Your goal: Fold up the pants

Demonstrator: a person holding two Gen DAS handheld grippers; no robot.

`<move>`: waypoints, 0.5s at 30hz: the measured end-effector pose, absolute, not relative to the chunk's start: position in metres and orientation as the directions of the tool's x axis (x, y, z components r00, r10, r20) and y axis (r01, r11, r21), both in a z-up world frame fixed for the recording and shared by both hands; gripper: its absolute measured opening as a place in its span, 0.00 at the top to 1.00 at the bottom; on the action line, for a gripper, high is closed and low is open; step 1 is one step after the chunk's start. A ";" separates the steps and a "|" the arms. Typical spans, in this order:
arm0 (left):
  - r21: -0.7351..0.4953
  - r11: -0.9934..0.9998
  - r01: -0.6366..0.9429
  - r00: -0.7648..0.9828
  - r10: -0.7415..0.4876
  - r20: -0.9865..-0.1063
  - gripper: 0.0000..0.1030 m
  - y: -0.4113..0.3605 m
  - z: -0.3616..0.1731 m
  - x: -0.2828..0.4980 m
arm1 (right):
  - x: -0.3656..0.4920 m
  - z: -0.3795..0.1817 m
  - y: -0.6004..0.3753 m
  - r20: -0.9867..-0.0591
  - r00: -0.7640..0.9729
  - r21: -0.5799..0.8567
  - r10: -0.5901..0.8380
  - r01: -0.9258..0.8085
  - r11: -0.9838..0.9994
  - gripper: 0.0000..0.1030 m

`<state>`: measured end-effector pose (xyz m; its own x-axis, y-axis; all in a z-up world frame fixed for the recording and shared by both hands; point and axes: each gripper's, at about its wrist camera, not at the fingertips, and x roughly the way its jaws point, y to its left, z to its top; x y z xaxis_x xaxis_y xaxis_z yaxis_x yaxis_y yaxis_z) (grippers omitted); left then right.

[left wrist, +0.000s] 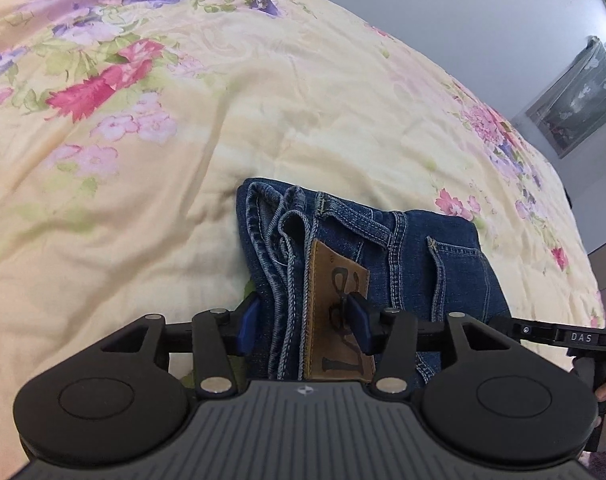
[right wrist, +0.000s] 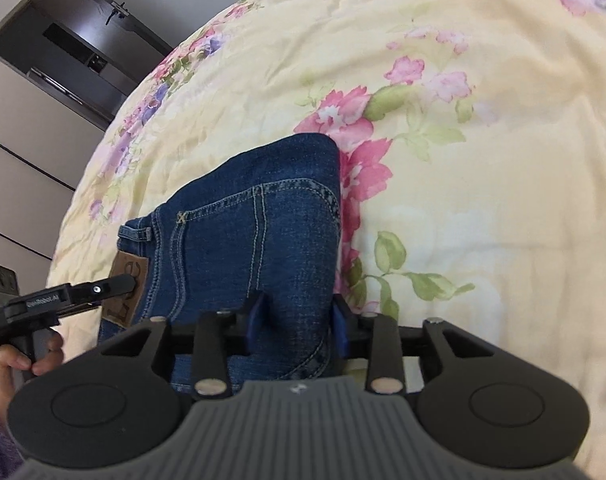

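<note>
On the floral bed [left wrist: 151, 184] the jeans [left wrist: 383, 248] lie folded into a compact stack, seemingly finished. Left hand-held gripper [left wrist: 305, 324] and right hand-held gripper [right wrist: 299, 322] straddle its near edge, jaws apart, pads not pressing.

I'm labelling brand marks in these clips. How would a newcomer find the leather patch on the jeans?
Start at the yellow floral bedspread; the only dark thing lying on it is a folded bundle of blue jeans. Along its waistband edge, beside a belt loop, sits the leather patch: a tan-brown rectangle with dark stamped lettering, the one non-denim piece on the bundle.
</note>
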<state>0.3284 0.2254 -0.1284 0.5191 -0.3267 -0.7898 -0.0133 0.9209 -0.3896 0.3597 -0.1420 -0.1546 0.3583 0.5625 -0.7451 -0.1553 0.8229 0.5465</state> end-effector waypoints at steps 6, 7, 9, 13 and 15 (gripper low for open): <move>-0.292 0.956 -0.021 0.581 -0.226 -0.782 0.46 0.229 -0.072 0.303 | 0.340 -0.112 -0.134 -0.777 0.452 0.365 0.439 -0.246 0.898 0.49; -0.281 0.960 -0.020 0.594 -0.215 -0.776 0.46 0.230 -0.059 0.298 | 0.336 -0.103 -0.135 -0.766 0.466 0.361 0.442 -0.257 0.897 0.46; -0.248 0.969 -0.017 0.619 -0.184 -0.764 0.46 0.229 -0.035 0.287 | 0.323 -0.081 -0.138 -0.741 0.496 0.355 0.452 -0.282 0.891 0.46; -0.133 0.991 0.014 0.666 -0.109 -0.738 0.43 0.227 0.013 0.256 | 0.290 -0.034 -0.141 -0.682 0.554 0.336 0.478 -0.342 0.877 0.43; -0.051 0.998 0.031 0.691 -0.058 -0.720 0.40 0.223 0.039 0.236 | 0.269 -0.010 -0.141 -0.645 0.585 0.319 0.492 -0.379 0.869 0.38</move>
<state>0.2358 0.2229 0.0387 0.6913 -0.0585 -0.7202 0.0310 0.9982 -0.0513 0.2687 -0.1407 -0.0104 0.5846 0.4921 -0.6451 -0.3791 0.8686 0.3190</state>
